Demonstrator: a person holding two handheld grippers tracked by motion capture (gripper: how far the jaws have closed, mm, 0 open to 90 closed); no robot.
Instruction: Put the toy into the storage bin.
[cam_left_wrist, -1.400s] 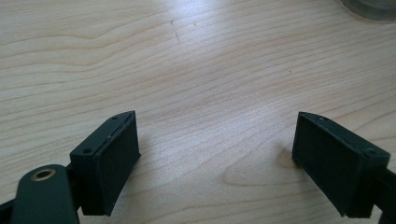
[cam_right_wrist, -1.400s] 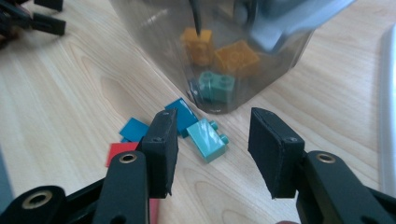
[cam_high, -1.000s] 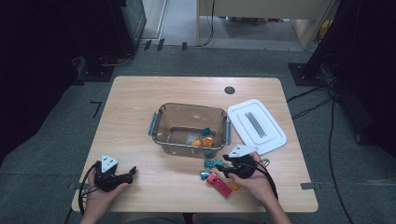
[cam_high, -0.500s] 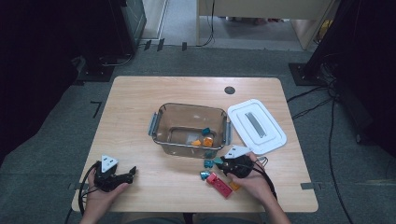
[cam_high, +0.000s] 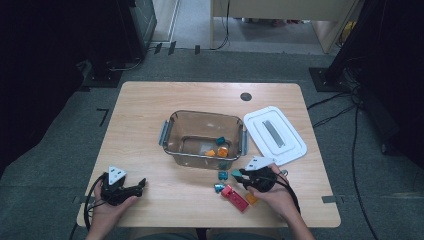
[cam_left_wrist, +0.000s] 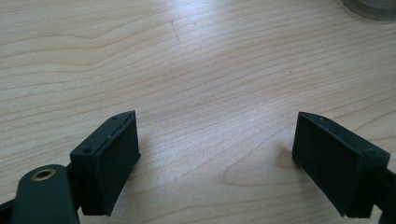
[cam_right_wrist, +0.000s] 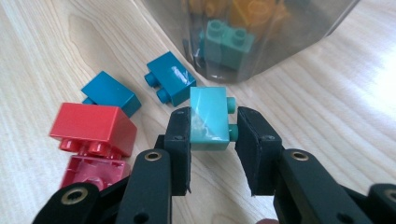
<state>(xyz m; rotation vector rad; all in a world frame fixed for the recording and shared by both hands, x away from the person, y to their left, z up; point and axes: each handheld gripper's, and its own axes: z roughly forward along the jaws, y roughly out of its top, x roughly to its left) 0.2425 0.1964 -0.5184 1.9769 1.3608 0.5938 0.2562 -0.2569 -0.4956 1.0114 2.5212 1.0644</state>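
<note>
My right gripper (cam_right_wrist: 212, 126) is shut on a small teal brick (cam_right_wrist: 209, 119), one pad on its flat side and the other against its studs. Its jaws have just been closing with that brick between them. In the high view this gripper (cam_high: 240, 175) sits just in front of the clear plastic bin's (cam_high: 167, 132) near right corner, the teal brick (cam_high: 236, 174) at its tip. Two blue bricks (cam_right_wrist: 170, 84) (cam_right_wrist: 110, 93) and a red brick (cam_right_wrist: 93, 128) lie on the table left of the jaws. My left gripper (cam_left_wrist: 215, 140) is open over bare wood, at the table's front left (cam_high: 140, 184).
The bin holds teal and orange bricks (cam_high: 219, 149). Its white lid (cam_high: 274, 134) lies flat to the right of it. An orange brick (cam_high: 251, 199) lies beside the red brick (cam_high: 235, 197), under the right hand. The wooden table (cam_high: 150, 105) has a dark round hole (cam_high: 245, 96) at the back.
The right gripper's jaws have narrowed onto the teal brick, with a small shift of the hand by the loose bricks. The left gripper has kept still.
</note>
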